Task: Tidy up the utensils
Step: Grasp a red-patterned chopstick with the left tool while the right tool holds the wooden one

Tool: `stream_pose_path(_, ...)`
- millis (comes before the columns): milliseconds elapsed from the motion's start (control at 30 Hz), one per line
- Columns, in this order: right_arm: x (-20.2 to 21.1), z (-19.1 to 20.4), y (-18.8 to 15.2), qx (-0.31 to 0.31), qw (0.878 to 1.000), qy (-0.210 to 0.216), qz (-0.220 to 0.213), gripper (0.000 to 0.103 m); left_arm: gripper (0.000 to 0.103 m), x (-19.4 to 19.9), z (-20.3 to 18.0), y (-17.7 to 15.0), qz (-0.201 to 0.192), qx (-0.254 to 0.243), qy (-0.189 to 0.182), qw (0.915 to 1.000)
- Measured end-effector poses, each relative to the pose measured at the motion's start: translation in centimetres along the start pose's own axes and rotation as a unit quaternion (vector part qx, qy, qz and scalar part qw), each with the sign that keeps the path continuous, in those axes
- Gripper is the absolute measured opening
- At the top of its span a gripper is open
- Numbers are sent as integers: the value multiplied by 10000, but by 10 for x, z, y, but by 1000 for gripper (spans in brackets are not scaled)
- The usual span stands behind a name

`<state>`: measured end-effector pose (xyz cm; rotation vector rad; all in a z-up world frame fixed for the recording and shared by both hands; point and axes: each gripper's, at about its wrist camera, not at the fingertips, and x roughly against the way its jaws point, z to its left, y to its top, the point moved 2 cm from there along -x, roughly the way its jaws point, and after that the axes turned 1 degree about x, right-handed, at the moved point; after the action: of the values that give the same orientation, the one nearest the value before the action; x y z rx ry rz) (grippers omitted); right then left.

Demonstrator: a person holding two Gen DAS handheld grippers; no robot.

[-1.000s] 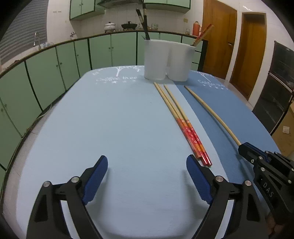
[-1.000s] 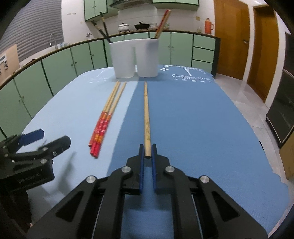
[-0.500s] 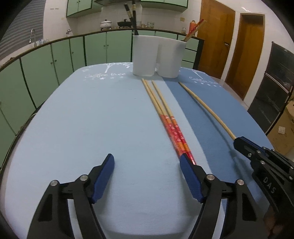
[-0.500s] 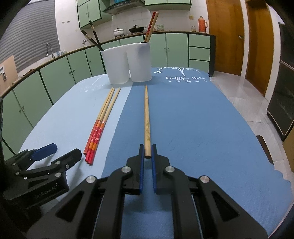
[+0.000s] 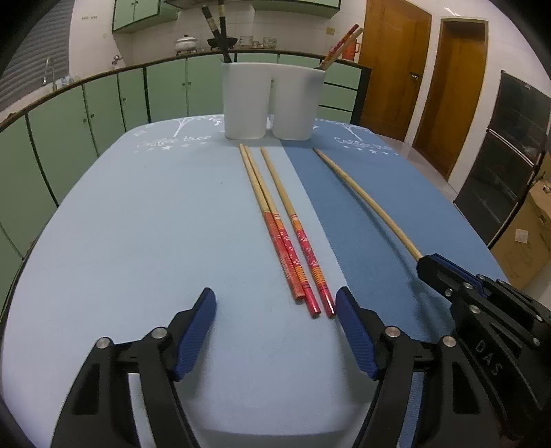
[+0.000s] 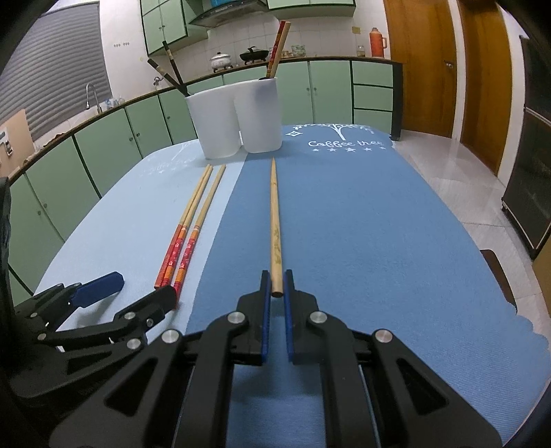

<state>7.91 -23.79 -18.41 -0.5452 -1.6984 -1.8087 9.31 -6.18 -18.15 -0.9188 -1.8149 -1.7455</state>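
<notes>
Three red-handled chopsticks lie side by side on the blue tablecloth, also in the right wrist view. My left gripper is open, low over the cloth, its right finger by their red ends. My right gripper is shut on the near end of a plain wooden chopstick, which lies along the cloth; it shows in the left wrist view. A white two-compartment holder stands at the far end, with dark chopsticks in the left cup and red ones in the right.
The table edge curves off to the left and right. Green kitchen cabinets run behind the table. Wooden doors stand at the right. My left gripper shows in the right wrist view.
My left gripper has moved right and forward, so the red chopstick ends now lie between its fingers near the right one. My right gripper stays shut on the wooden chopstick.
</notes>
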Motion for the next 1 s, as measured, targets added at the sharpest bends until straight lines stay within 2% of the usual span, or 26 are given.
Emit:
stream_pose_path(100,0,-1,0,-32,10000,21,16,6,65,0,4,3,9,103,4,9999)
stream_pose_path(233,1,-3,0,-44,10000,33,12,6,65,9,10,1,-41,399,-288,9988)
stream_pose_path(267,0,-4,-1,-63,10000,37,19,6,65,10,11,0,-57,371,-242,9990)
stream_pose_path(367,-1,-5,-1,-95,9999,50,46,6,63,7,14,-4,63,125,210,9997)
stream_pose_path(433,-1,-4,-2,-98,9999,67,55,6,60,5,13,-4,84,-8,321,9994)
stream_pose_path(667,-1,-7,0,-143,9999,55,47,6,60,-3,-7,-2,139,-300,320,9989)
stream_pose_path(833,-2,-7,0,-126,9999,78,53,6,59,-4,-6,1,81,-187,330,9992)
stream_pose_path(900,-2,-7,0,-120,9999,90,57,6,53,-5,-6,2,46,-140,357,9993)
stream_pose_path(967,-1,-7,-1,-129,9999,92,54,6,38,-6,-7,3,18,-79,317,9995)
stream_pose_path(1000,-1,-6,-1,-139,9998,90,55,6,35,-6,-7,4,7,-53,290,9996)
